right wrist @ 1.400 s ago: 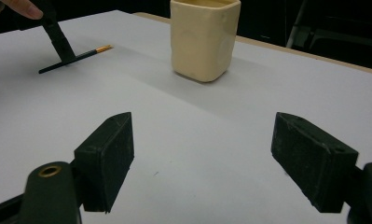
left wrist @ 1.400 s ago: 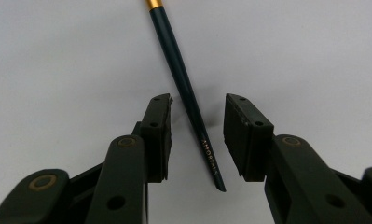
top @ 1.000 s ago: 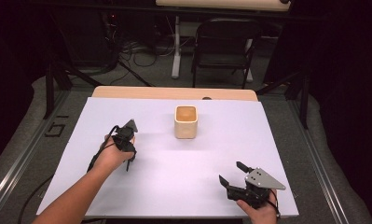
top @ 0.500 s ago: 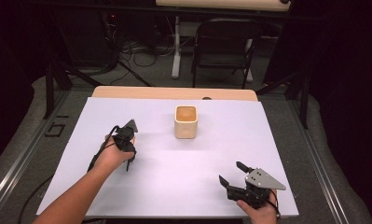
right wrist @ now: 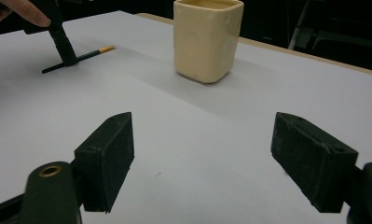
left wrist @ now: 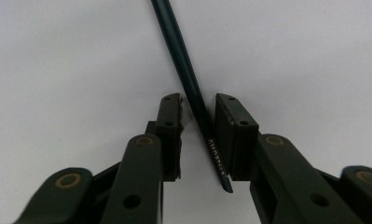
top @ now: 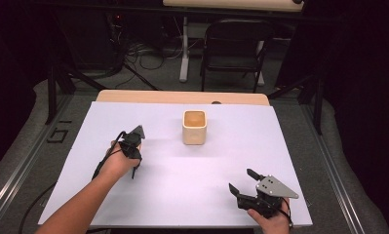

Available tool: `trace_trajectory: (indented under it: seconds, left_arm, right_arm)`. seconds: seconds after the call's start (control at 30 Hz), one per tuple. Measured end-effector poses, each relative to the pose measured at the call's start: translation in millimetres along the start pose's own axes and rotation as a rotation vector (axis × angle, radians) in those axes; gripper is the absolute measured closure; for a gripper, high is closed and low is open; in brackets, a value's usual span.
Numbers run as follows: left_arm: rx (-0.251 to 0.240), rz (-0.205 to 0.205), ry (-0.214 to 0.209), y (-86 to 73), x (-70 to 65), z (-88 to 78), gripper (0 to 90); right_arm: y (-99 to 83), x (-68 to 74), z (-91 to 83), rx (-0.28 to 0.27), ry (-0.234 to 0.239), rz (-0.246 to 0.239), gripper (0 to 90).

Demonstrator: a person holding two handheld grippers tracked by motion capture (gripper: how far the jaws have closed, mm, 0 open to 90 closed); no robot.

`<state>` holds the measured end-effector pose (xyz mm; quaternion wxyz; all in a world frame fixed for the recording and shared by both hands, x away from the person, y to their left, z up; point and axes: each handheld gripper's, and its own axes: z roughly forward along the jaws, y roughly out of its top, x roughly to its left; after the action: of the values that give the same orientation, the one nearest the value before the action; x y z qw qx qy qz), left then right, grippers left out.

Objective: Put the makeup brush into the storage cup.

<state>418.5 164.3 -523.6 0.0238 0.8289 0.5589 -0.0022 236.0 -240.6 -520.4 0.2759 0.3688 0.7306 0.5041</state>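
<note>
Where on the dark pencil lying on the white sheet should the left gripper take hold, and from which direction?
Probably on the shaft near its dark end, from straight above. The pencil lies flat on the white sheet, so only its two long sides are free. The left gripper already straddles it there, its jaws just closing, a gap left on one side.

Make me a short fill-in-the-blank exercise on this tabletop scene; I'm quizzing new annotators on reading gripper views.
1. The dark pencil lies between the jaws of the ____ gripper, which have just been closing around it.
2. The cream cup stands upright on the ____ table sheet.
3. The right gripper has its jaws spread ____, with nothing between them.
4. In the right gripper view, the pencil's far end is coloured ____.

Missing words: left; white; open; gold
</note>
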Motion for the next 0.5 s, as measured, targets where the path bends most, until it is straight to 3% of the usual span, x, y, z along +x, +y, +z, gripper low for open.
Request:
trace_trajectory:
  seconds: [0.13, 0.17, 0.5]
  left_arm:
    - [0.007, 0.007, 0.008, 0.4, 0.3, -0.2, 77.6]
    - [0.008, 0.014, 0.013, 0.7, 1.5, -0.2, 83.4]
    - [0.014, 0.005, 0.002, 1.3, 3.0, -0.1, 84.3]
  right_arm:
    - [-0.1, 0.1, 0.3, -0.002, 0.000, 0.000, 21.1]
    - [0.0, 0.0, 0.0, 0.000, 0.001, -0.002, 21.1]
    - [0.0, -0.2, -0.1, 0.002, 0.002, 0.001, 21.1]
